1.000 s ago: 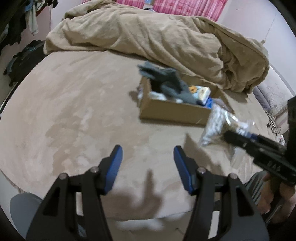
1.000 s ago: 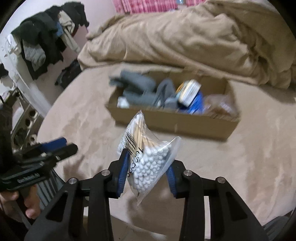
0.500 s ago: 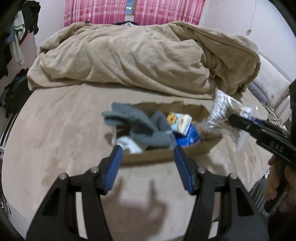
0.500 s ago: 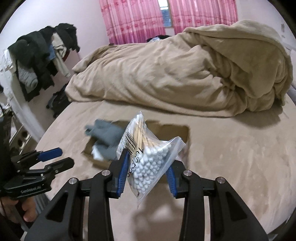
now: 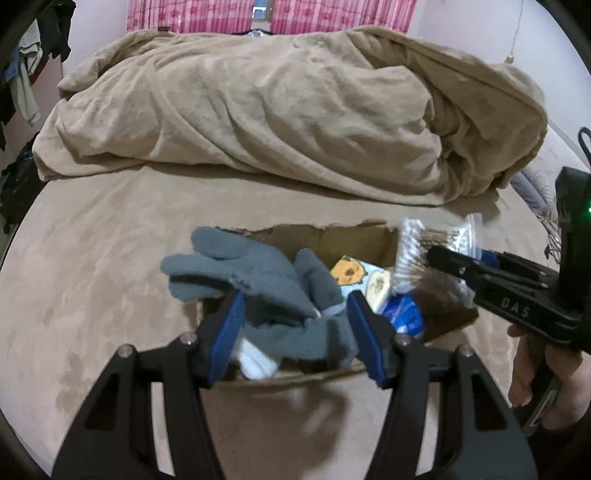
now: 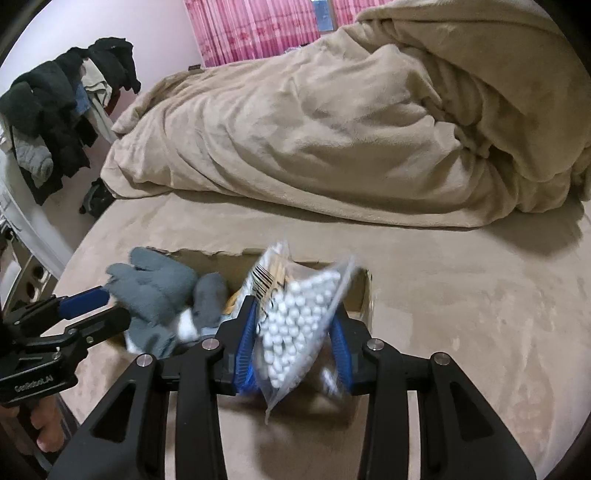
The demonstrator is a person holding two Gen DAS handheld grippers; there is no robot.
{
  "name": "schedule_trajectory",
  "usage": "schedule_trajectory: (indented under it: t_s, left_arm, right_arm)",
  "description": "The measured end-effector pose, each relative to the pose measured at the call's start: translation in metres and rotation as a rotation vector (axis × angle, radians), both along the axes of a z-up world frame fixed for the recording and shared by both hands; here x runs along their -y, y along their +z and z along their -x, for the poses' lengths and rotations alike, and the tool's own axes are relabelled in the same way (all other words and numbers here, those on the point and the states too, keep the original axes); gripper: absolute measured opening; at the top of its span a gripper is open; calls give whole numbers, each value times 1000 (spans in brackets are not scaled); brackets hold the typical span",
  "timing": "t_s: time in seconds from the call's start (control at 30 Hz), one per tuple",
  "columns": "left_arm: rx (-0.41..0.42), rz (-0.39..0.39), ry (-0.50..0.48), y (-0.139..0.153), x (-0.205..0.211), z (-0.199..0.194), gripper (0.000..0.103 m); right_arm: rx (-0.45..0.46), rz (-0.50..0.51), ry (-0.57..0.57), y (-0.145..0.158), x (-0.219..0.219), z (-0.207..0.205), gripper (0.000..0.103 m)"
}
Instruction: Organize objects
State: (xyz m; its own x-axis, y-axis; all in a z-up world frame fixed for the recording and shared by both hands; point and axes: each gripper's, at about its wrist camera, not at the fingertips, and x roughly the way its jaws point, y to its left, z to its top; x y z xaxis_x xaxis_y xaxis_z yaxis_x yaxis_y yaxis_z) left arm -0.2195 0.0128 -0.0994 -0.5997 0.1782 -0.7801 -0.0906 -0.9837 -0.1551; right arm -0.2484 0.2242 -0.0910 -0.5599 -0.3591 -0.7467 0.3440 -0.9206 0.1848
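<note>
An open cardboard box [image 5: 332,240] lies on the bed and holds grey gloves [image 5: 258,280], a small packet with a cartoon bear [image 5: 351,273] and a blue packet [image 5: 402,314]. My right gripper [image 6: 295,332] is shut on a clear bag of cotton swabs [image 6: 295,314] and holds it over the right end of the box [image 6: 354,291]. The bag also shows in the left wrist view [image 5: 417,254]. My left gripper [image 5: 295,314] is open and empty, its fingers on either side of the gloves above the box.
A crumpled beige duvet [image 5: 295,110] fills the far half of the bed. The beige sheet [image 5: 92,277] spreads around the box. Dark clothes [image 6: 55,110] hang at the left by the wall. Pink curtains [image 6: 258,29] are behind.
Both grippers have moved forward toward the box. The bag of cotton swabs now hangs over the box's right end, and my left fingers now straddle the grey gloves.
</note>
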Motion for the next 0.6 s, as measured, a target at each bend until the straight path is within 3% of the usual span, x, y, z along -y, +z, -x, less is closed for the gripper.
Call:
schedule_trajectory:
  t_s: [0.07, 0.1, 0.17, 0.27, 0.6]
  left_arm:
    - [4, 0, -2, -2, 0, 0, 62]
    - [4, 3, -6, -2, -1, 0, 70]
    - [11, 0, -7, -4, -1, -3, 77]
    - [12, -10, -7, 0, 0, -12, 77]
    - [-25, -4, 14, 33, 14, -76, 79]
  right_arm:
    - [0, -11, -7, -4, 0, 3, 49]
    - [-11, -26, -11, -4, 1, 3, 54]
    - [-32, -46, -14, -6, 1, -1, 71]
    - [-53, -46, -31, -1, -3, -12, 83]
    - [-71, -67, -59, 31, -7, -70, 85]
